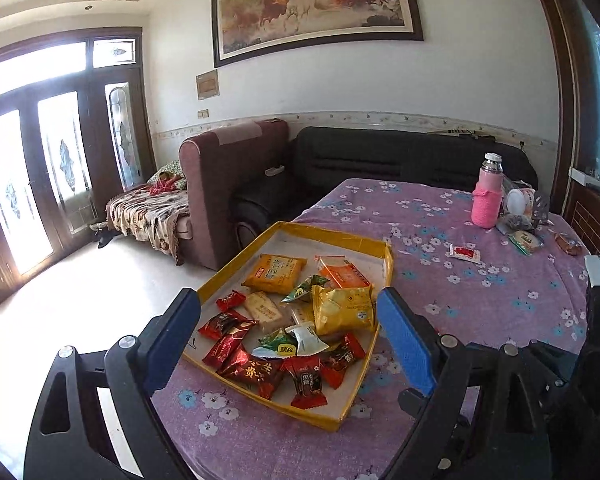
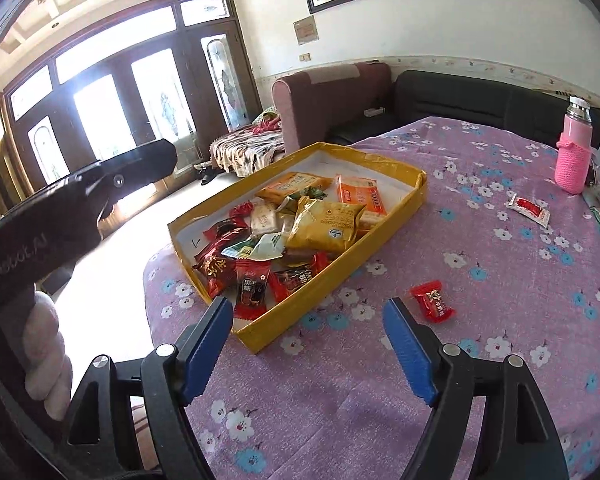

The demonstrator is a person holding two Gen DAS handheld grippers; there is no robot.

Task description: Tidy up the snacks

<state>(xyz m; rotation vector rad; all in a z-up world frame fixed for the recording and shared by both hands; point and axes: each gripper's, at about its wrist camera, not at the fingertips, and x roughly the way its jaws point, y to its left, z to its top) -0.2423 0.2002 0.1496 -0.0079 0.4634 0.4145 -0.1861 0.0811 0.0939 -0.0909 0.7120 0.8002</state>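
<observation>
A yellow tray point(image 1: 342, 419) on the purple flowered tablecloth holds several wrapped snacks: red candies, yellow and orange packs. It also shows in the right wrist view point(image 2: 324, 294). My left gripper point(image 1: 288, 300) is open and empty, hovering above the tray's near part. My right gripper point(image 2: 308, 308) is open and empty over the tray's near right corner. A loose red candy point(image 2: 433, 299) lies on the cloth just right of the right gripper's right finger. A small red-and-white sachet point(image 2: 529, 209) lies farther back; it shows in the left wrist view point(image 1: 465, 254) too.
A pink-sleeved bottle point(image 1: 487, 196) stands at the table's far right with a white cup and small packets point(image 1: 522, 240) beside it. Sofas point(image 1: 236, 184) sit behind the table. The left hand-held gripper's body point(image 2: 60, 208) shows at the left of the right wrist view.
</observation>
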